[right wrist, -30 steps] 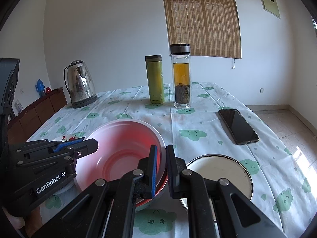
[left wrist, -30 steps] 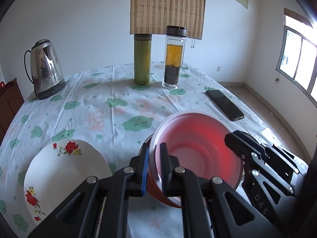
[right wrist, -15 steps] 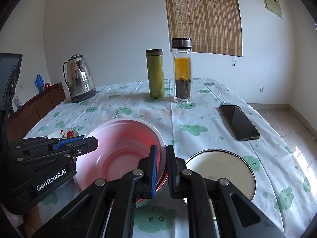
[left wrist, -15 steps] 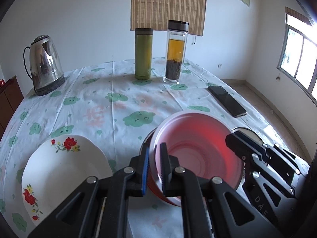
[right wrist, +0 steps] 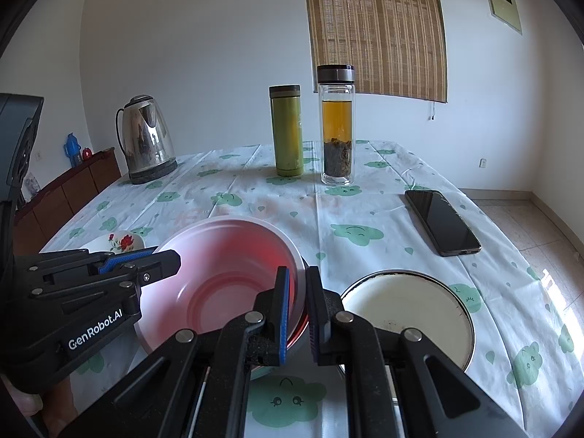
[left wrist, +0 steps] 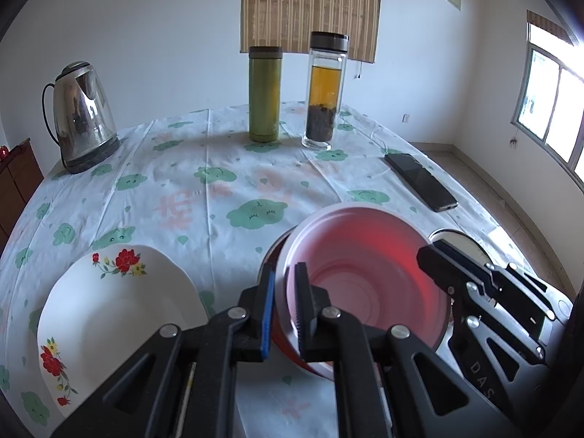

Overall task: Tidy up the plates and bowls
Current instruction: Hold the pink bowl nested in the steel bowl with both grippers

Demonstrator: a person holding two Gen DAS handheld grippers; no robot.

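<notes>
My left gripper [left wrist: 285, 284] and right gripper [right wrist: 297, 288] clamped on opposite rims of pink bowl [left wrist: 365, 273] near table's front edge, metal bowl underneath mostly hidden, floral plate [left wrist: 120, 314] full only in left view, enamel plate [right wrist: 408, 310] full only in right.

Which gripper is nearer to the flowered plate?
Left. The left gripper grips the near-left rim of the red bowl, next to the flowered plate. The right gripper grips the bowl's opposite rim.

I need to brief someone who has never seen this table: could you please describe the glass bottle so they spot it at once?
On the cloud-print tablecloth, look to the far edge below the bamboo blind. Beside the opaque green metal flask stands the clear glass bottle: alone see-through, amber tea above dark leaves.
</notes>
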